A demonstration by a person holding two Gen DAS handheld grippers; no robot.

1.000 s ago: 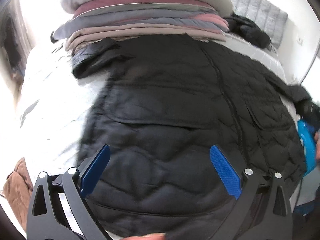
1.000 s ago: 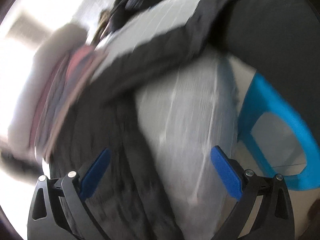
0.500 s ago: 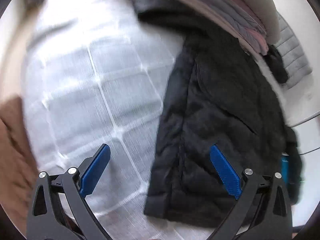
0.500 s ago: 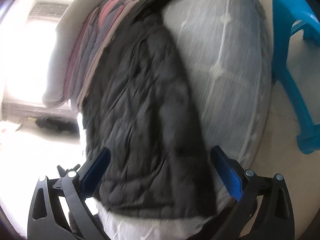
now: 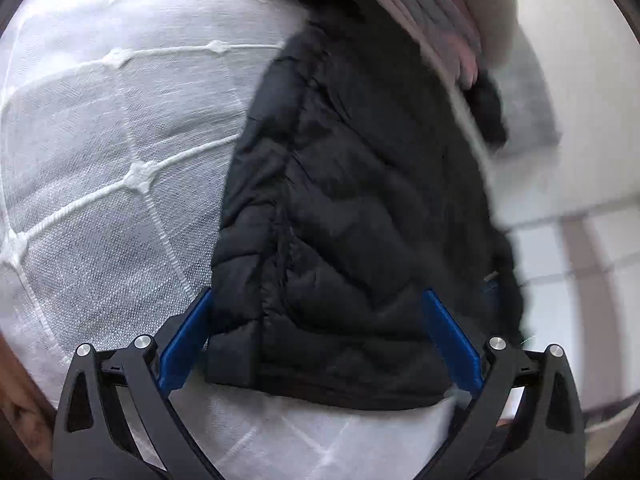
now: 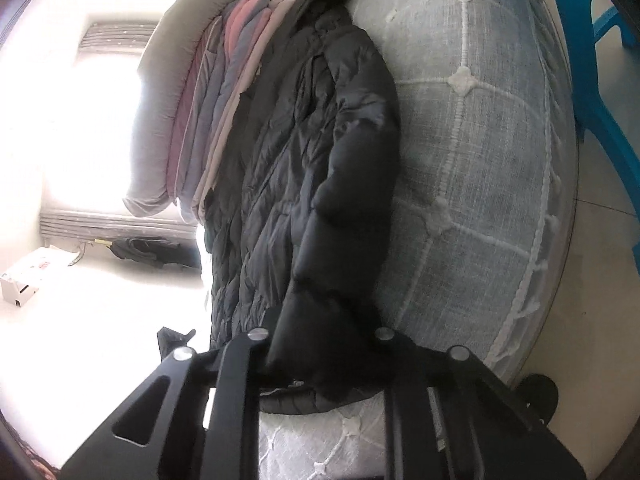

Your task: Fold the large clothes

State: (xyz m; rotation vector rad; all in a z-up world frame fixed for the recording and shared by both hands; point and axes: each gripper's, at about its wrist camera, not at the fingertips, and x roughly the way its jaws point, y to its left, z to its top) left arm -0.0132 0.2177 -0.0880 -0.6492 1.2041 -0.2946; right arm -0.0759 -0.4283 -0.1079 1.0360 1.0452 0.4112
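A black quilted jacket lies flat on a white quilted mattress. My left gripper is open just above the jacket's lower hem. Its blue pads stand either side of the hem corner without pressing it. In the right wrist view the jacket runs lengthwise along the mattress. My right gripper has its jaws closing tight on the near end of the jacket's folded side. The bunched fabric hides the pads.
A stack of folded clothes under a grey cushion lies beyond the jacket, also seen in the left wrist view as a stack. A blue plastic stool stands beside the bed. A dark garment and a box lie on the floor.
Both grippers have come down to the jacket's near hem. The right jaws, wide open before, have closed on the fabric. The left gripper has swung toward the hem corner and stays open.
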